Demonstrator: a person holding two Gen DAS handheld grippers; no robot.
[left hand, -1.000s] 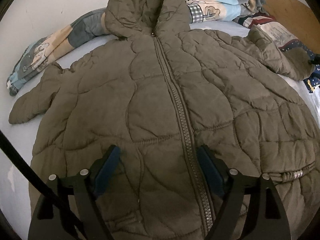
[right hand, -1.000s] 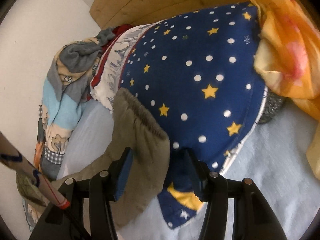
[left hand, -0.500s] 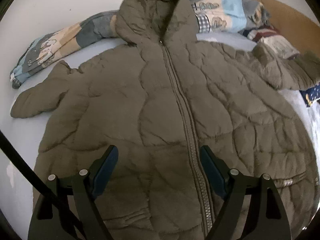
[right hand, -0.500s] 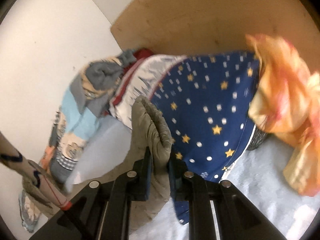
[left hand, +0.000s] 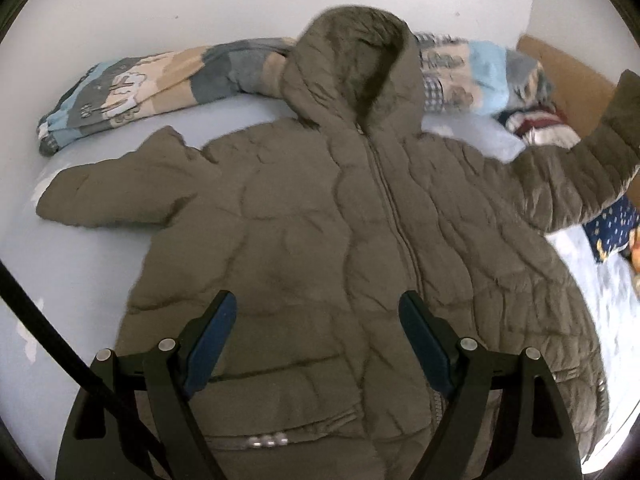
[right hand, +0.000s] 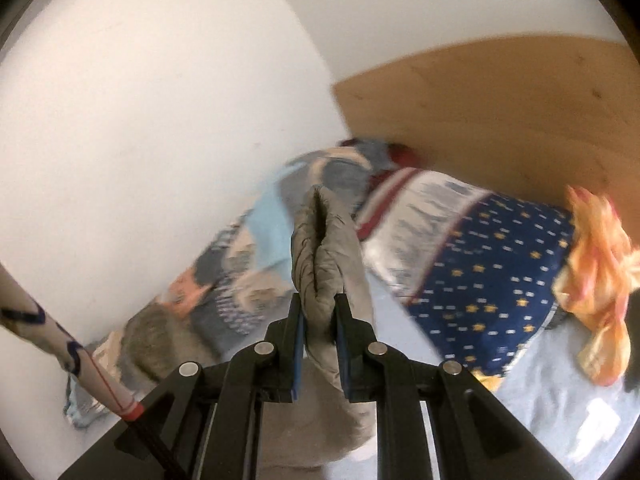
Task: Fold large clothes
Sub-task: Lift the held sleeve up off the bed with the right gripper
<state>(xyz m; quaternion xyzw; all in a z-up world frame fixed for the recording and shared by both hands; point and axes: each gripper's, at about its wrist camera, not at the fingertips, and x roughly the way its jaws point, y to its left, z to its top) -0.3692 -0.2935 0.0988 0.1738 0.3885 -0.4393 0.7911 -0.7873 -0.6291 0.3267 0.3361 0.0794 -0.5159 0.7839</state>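
An olive quilted hooded jacket [left hand: 320, 240] lies front up on the pale blue bed, zipper shut, hood toward the wall. Its left sleeve [left hand: 120, 188] rests flat. The other sleeve [left hand: 592, 176] rises off the bed at the right edge of the left wrist view. My left gripper [left hand: 316, 320] hovers open above the jacket's lower front, nothing between its blue pads. In the right wrist view my right gripper [right hand: 320, 312] is shut on the sleeve cuff [right hand: 320, 240], which sticks up between the pads.
A patchwork blanket [left hand: 168, 80] lies along the wall behind the hood. A navy star-print cloth [right hand: 500, 280] and an orange cloth [right hand: 596, 272] are heaped at the right by the wooden headboard [right hand: 500, 112]. Bare sheet [left hand: 60, 280] shows left of the jacket.
My right gripper closed on the jacket's sleeve cuff and lifted it well off the bed. My left gripper rose and drew back, showing more of the jacket.
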